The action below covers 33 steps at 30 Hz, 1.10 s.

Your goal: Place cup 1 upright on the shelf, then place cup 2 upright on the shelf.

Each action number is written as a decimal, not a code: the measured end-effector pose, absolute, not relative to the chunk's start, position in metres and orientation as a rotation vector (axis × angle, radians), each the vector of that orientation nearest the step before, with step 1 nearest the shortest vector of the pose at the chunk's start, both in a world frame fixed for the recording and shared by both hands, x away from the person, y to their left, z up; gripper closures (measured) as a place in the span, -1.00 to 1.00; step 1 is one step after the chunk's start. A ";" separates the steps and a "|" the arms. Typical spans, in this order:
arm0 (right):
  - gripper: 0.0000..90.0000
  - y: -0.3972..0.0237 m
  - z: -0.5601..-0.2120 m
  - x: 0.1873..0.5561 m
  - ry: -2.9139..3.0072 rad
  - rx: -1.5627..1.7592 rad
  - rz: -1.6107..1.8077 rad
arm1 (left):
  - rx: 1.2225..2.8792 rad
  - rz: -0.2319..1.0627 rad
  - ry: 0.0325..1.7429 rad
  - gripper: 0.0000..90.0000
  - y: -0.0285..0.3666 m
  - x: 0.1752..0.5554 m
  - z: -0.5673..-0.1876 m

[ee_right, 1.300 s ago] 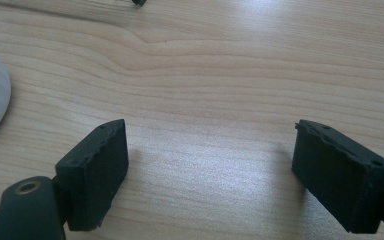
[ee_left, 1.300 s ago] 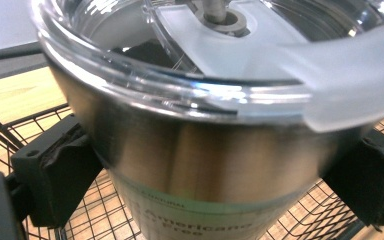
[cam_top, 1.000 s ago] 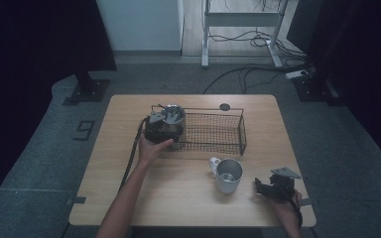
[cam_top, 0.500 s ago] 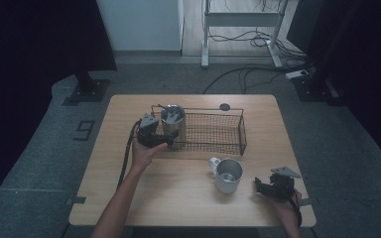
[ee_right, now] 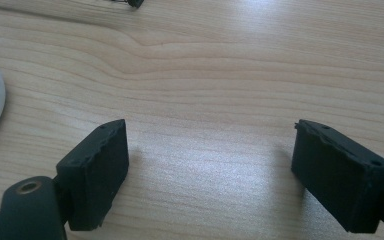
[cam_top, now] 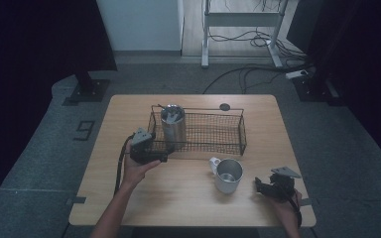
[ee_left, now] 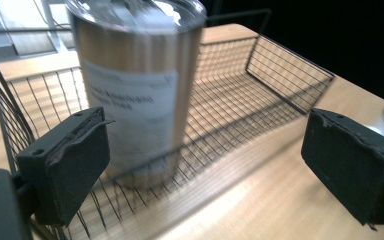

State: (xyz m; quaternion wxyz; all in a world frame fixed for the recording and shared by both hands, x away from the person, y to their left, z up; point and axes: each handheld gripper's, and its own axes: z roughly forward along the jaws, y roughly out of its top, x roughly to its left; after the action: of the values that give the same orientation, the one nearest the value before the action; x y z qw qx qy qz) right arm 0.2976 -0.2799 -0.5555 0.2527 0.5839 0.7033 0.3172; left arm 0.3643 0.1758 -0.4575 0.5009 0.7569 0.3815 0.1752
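Here, one steel tumbler point(cam_top: 172, 127), tall, lidded, with a paper label on its side; it stands upright in the left end of the wire basket point(cam_top: 228, 130) on the surface point(cam_top: 188, 198). Expect it to be rigid, smooth-walled and likely slippery, moderately heavy for its size if filled. Take hold across the mid-body, at the label, where paper should give your pads more bite than bare metal.

The left tongs point(cam_top: 162, 157) sit just outside the basket's near-left corner; their jaws have just been narrowing, with nothing between them, the tumbler standing beyond. The right tongs point(cam_top: 259, 187) rest released on the surface, apart from the metal mug point(cam_top: 227, 174), grasping nothing.
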 end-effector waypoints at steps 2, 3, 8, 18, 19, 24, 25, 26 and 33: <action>-0.67 -0.280 -0.555 0.298 1.912 1.588 0.862 | 1.836 0.418 0.916 -0.87 0.178 0.355 -0.459; -0.67 -0.280 -0.555 0.298 1.912 1.588 0.862 | 1.841 0.410 0.914 -0.87 0.180 0.348 -0.461; -0.67 -0.280 -0.555 0.298 1.912 1.587 0.862 | 1.860 0.391 0.908 -0.85 0.182 0.333 -0.467; -0.67 -0.280 -0.555 0.298 1.912 1.587 0.862 | 1.926 0.337 0.920 -0.82 0.183 0.318 -0.495; -0.67 -0.280 -0.555 0.298 1.912 1.588 0.862 | 1.928 0.335 0.919 -0.82 0.183 0.317 -0.497; -0.67 -0.280 -0.555 0.298 1.912 1.587 0.862 | 1.944 0.353 0.933 -0.79 0.183 0.317 -0.505; -0.67 -0.280 -0.555 0.298 1.912 1.587 0.862 | 1.944 0.353 0.933 -0.78 0.183 0.317 -0.505; -0.67 -0.280 -0.555 0.298 1.912 1.587 0.861 | 1.937 0.350 0.937 -0.78 0.184 0.318 -0.505; -0.69 -0.280 -0.555 0.297 1.917 1.582 0.866 | 1.935 0.338 0.952 -0.77 0.184 0.314 -0.512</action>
State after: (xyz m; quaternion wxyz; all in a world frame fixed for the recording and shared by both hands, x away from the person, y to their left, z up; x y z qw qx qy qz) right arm 0.2973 -0.2797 -0.5553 0.2522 0.5815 0.7048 0.3185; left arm 0.3143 0.1836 -0.5120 0.4612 0.7866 0.3869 0.1374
